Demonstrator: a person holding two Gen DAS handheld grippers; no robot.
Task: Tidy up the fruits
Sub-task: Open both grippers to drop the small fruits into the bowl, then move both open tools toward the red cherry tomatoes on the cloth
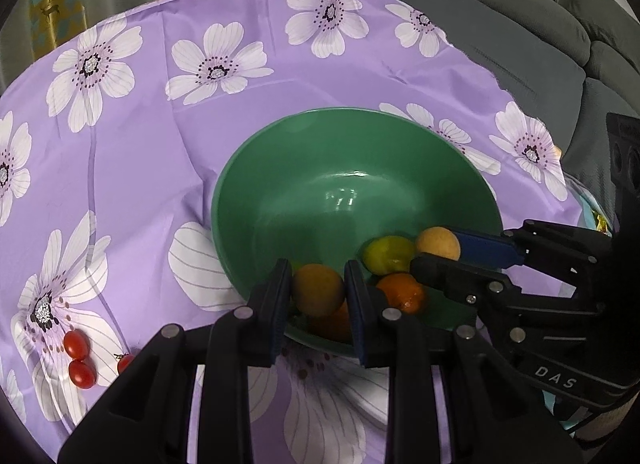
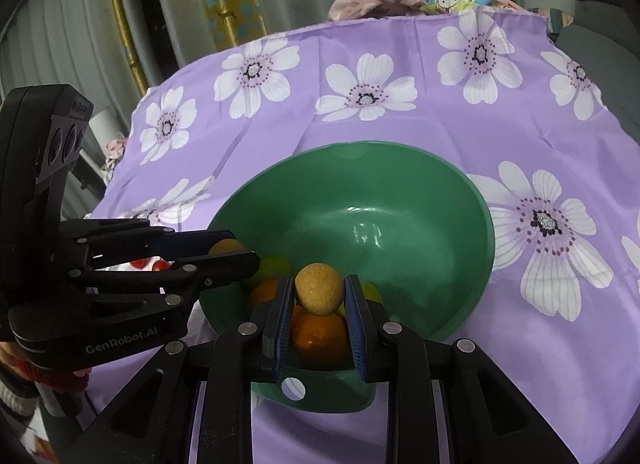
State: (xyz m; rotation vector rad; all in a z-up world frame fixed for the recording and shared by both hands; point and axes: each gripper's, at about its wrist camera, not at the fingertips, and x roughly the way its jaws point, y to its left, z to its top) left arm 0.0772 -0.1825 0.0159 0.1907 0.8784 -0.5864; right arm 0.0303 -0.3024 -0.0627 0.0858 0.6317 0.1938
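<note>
Nearest, the left gripper (image 1: 318, 296) is clamped on one yellow-orange fruit (image 1: 318, 294) above the near rim of the green bowl (image 1: 280, 184). The right gripper (image 2: 318, 292) grips one tan round fruit (image 2: 319, 288) there too. Inside the bowl lie one orange (image 1: 402, 296) and one yellow-green fruit (image 1: 386, 254). Three cherry tomatoes (image 1: 77, 345) lie on the purple flowered cloth (image 1: 160, 124), left of the bowl.
</note>
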